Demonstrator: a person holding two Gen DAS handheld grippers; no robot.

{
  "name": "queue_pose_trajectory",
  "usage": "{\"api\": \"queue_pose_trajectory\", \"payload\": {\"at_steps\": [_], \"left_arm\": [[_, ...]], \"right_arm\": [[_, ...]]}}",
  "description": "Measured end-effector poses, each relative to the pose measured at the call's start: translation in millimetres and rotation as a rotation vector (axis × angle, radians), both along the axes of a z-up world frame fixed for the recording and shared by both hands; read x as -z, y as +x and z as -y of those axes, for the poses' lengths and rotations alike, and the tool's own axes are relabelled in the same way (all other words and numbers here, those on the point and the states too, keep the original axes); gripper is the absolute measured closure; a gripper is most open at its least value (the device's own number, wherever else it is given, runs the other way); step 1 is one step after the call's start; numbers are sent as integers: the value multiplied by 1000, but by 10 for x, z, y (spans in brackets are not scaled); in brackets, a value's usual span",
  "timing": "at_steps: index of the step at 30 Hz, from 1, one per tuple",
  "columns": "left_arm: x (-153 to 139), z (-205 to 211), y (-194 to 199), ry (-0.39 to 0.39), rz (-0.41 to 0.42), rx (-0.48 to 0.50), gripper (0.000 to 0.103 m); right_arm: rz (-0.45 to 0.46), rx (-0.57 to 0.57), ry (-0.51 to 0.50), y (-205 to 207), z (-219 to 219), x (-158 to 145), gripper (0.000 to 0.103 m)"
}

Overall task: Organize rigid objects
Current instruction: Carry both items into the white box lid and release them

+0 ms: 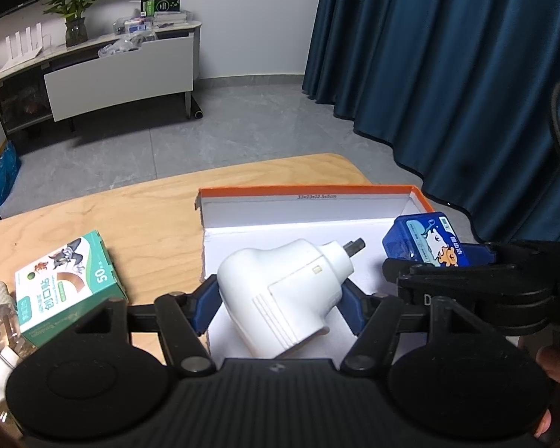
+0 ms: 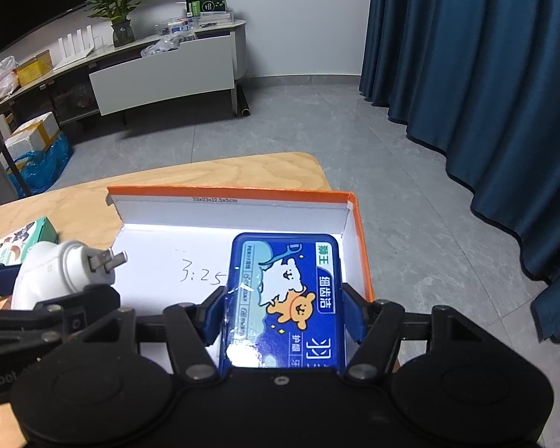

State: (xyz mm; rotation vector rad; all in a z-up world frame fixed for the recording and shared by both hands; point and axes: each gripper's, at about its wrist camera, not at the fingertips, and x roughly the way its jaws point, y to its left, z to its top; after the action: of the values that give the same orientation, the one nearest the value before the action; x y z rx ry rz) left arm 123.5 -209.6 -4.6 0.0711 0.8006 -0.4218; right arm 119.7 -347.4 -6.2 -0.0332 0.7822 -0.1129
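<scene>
Left tongs [image 1: 280, 298]: pinching a white plug adapter [image 1: 283, 298] over the white floor of the orange-rimmed box [image 1: 306, 189]; long axis runs from 7 to 1 o'clock, metal prongs [image 1: 354, 245] leading toward 1 o'clock.

Right tongs [image 2: 284, 317]: pinching a blue floss case [image 2: 284, 298] at its long sides, over the box's right half; long axis near 12 o'clock, printed face up.

Desk [image 1: 130, 216]: green bandage box [image 1: 69, 283] at 9 o'clock of the adapter, outside the box; small bottles [image 1: 3, 321] beside it.
</scene>
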Motion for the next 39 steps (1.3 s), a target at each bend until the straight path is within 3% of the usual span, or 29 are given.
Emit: {"api": "queue_pose_trajectory", "payload": {"at_steps": [39], "left_arm": [[65, 85, 160, 24, 6, -4, 36]], "right_arm": [[-21, 3, 12, 198, 32, 75, 28]]}}
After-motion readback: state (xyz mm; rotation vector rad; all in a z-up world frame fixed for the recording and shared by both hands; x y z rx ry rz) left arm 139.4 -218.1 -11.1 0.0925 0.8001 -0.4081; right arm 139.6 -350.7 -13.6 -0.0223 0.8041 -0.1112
